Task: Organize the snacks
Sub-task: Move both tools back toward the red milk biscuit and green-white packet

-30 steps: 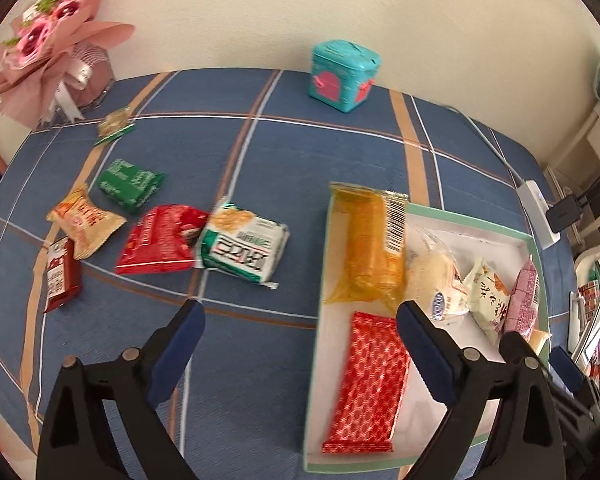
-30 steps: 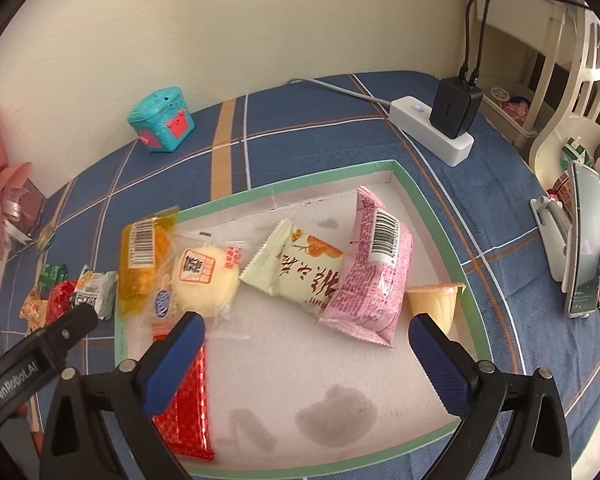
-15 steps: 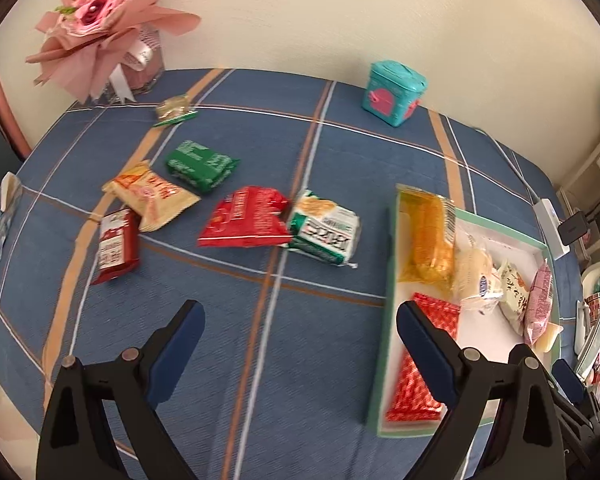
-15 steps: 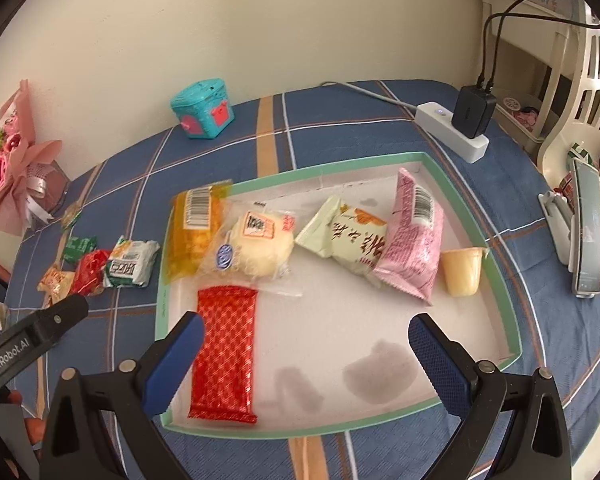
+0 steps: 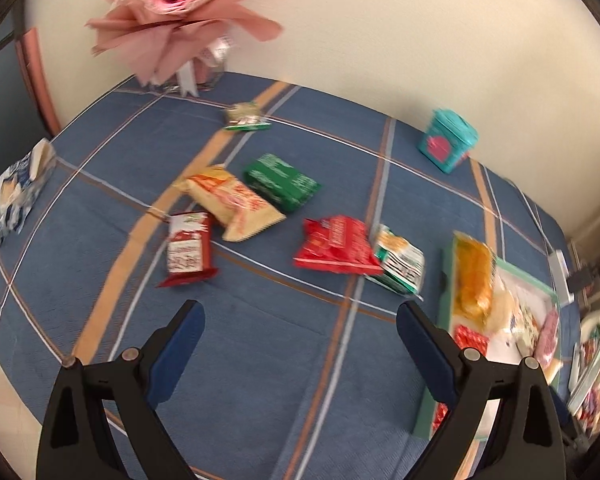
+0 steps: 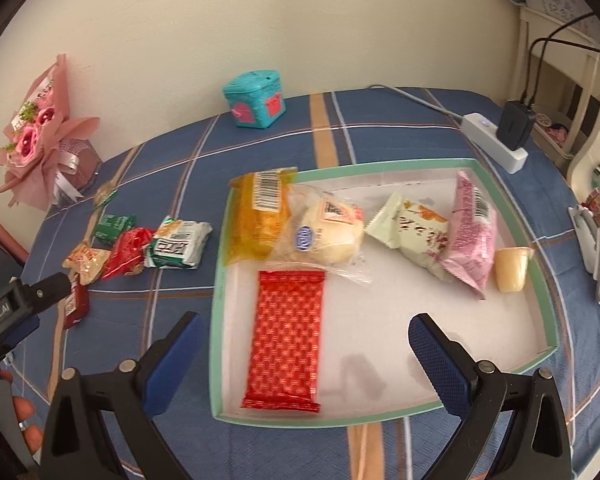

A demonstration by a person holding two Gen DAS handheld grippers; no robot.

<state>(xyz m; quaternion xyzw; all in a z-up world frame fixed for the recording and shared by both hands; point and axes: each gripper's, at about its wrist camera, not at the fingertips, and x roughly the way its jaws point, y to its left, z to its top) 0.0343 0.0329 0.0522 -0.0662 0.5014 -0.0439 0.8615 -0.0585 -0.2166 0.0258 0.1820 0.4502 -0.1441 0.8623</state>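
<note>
blue plaid tablecloth [image 5: 260, 360] under everything. tray [image 6: 512, 216] already holds six snacks, red bar [image 6: 286, 336] nearest. six packets lie loose outside it: red pouch [image 5: 334, 246], green pack [image 5: 280, 182], others beside. left gripper [image 5: 300, 340] and right gripper [image 6: 306, 354] both spread wide, holding nothing. roughly half done.

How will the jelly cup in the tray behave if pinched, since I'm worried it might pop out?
The jelly cup looks small, smooth and tapered, so flat pads may squeeze it out. It lies tipped near the tray wall, so a push would probably roll it. Its thin plastic likely dents under a hard pinch.
</note>
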